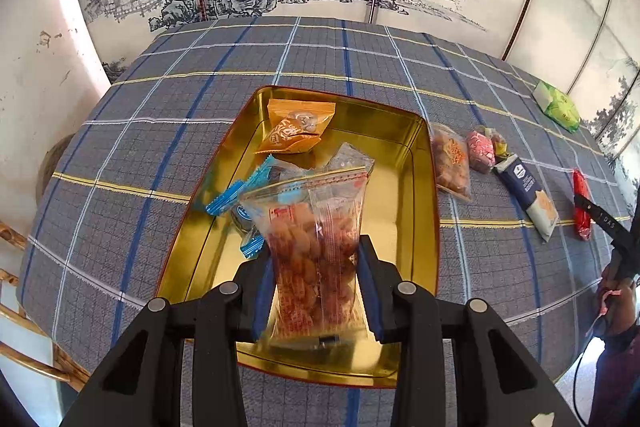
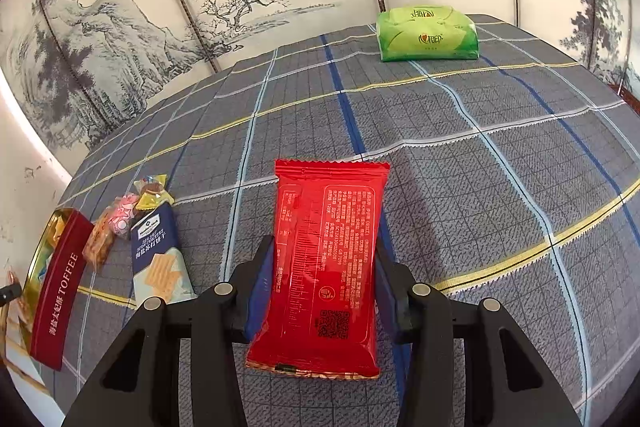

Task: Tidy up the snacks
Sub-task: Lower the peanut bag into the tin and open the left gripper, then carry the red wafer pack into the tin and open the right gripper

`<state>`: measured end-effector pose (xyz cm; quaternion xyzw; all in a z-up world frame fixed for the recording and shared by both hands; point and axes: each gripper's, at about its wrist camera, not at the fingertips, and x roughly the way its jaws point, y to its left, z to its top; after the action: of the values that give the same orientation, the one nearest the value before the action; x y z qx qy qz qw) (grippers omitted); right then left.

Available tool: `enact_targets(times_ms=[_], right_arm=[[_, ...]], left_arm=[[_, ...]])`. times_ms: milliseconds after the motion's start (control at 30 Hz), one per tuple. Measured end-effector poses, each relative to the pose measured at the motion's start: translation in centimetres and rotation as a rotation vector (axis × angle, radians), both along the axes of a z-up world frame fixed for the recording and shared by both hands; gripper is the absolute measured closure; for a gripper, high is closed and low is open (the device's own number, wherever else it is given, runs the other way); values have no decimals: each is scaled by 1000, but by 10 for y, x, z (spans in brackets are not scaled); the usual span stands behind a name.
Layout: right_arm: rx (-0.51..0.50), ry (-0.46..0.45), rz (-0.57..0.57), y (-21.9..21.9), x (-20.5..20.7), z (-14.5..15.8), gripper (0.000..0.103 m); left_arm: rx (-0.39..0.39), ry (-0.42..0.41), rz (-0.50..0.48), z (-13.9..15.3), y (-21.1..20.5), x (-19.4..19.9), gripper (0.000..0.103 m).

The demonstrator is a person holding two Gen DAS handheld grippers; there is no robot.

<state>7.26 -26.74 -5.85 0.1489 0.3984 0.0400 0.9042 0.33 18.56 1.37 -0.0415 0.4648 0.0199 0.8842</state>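
Note:
My left gripper is shut on a clear bag of reddish nuts and holds it over the gold inside of the toffee tin. An orange packet and a blue packet lie in the tin. My right gripper is shut on a red snack packet, held just above the checked cloth; the packet also shows in the left wrist view. The tin's red side shows at the left of the right wrist view.
Right of the tin lie a clear nut bag, a pink candy bag, a small yellow candy and a navy cracker pack. A green tissue pack sits at the far edge. A painted screen stands behind the table.

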Motion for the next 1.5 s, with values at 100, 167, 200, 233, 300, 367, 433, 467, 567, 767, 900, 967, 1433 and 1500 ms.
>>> enact_targets(times_ms=[100,167,200,233,300,367,433,467,567,767,900,967,1433,1500], right_arm=[[0,4,0,0,0,-2,57],[-5,8,2,2,1,-3,57],[-6,9,3,2,1,-3,57],[-7,11,3,2,1,-3,57],[-11,16,5,4,1,-4,57],[-14,19,10,4,3,-4,57],[-18,20,9,5,3,-4,57],[-17,19,9,5,3,-4,57],[-19,20,9,5,3,-4,57],[-21,21,10,5,2,-5,57],[-21,21,10,5,3,-4,56],[-21,21,10,5,2,-4,57],[10,-24,36,17,-18,11,57],[15,-46,55,25,-23,24,57]], left_arm=[[21,2,-5,-8,0,4,69],[21,15,-3,-14,1,7,69],[17,18,-3,-16,2,8,69],[18,20,-3,-18,2,9,69],[33,18,-5,-19,1,9,69],[41,15,-11,-20,0,10,69],[47,15,-14,-21,0,11,69],[48,17,-16,-22,0,12,69],[54,21,-18,-24,-1,15,69],[89,1,-18,-23,-4,18,67],[104,-14,-16,-19,-6,18,64],[131,-35,-7,-17,-8,16,56],[225,-162,47,3,-14,2,51],[217,-165,53,4,-12,1,51]])
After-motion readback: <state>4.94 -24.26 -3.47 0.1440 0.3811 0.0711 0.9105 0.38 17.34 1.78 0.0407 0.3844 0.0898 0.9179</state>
